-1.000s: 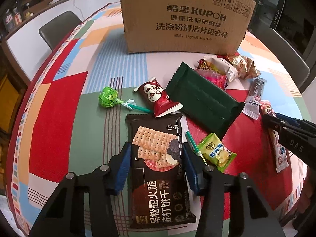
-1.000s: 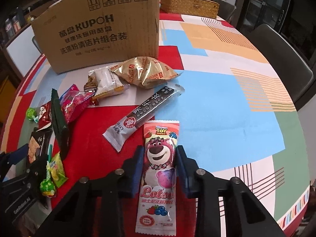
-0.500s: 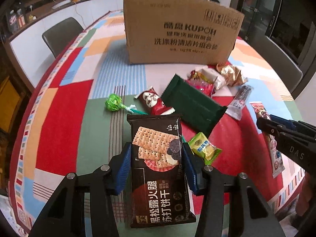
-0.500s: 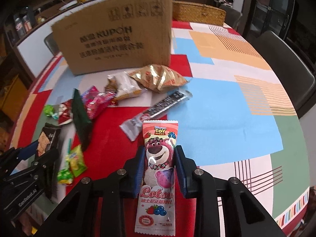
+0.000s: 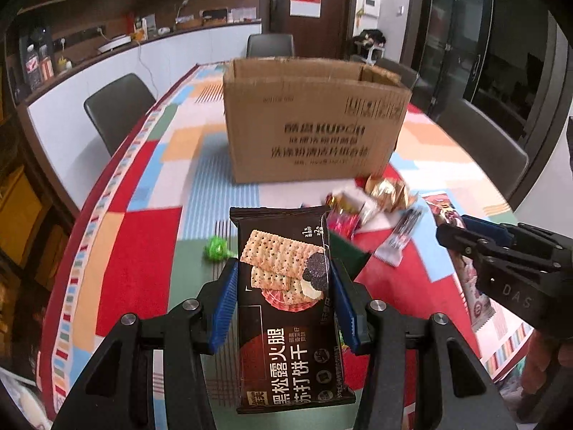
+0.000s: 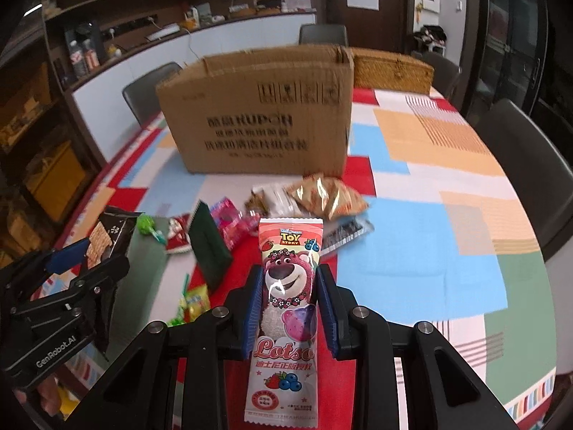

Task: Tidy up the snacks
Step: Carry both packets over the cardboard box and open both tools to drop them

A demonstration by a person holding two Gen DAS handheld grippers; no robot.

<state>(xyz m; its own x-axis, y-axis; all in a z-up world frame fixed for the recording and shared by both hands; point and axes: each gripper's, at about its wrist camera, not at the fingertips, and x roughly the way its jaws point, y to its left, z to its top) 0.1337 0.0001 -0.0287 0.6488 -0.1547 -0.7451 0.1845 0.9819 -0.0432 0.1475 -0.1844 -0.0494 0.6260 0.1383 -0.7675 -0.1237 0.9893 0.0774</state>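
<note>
Left gripper (image 5: 284,299): its blue pads pinch the two long sides of the black cracker pack (image 5: 286,308), which is held clear of the table (image 5: 143,251) over the near edge.
Right gripper (image 6: 288,304): pinches the pink Lotso bar (image 6: 286,315) at mid-length, also raised above the cloth near the near edge.
Cardboard box (image 5: 311,125): stands upright mid-table, top flaps open, printed side facing the grippers; a wicker basket (image 6: 392,68) sits just behind its right corner.
Loose snacks: a gold packet (image 6: 326,197), a silver-ended dark bar (image 6: 345,233), a pink packet (image 6: 227,218), a dark green pack (image 6: 209,247) tilted on edge, a green lollipop (image 6: 147,225) and a yellow candy (image 6: 195,301) lie between the box and the near edge, crowded left of centre.
Open room: the blue and orange patches toward the right edge are bare; so is the striped cloth left of the box.
Edges: dark chairs (image 5: 118,107) stand along the left, far and right sides.
</note>
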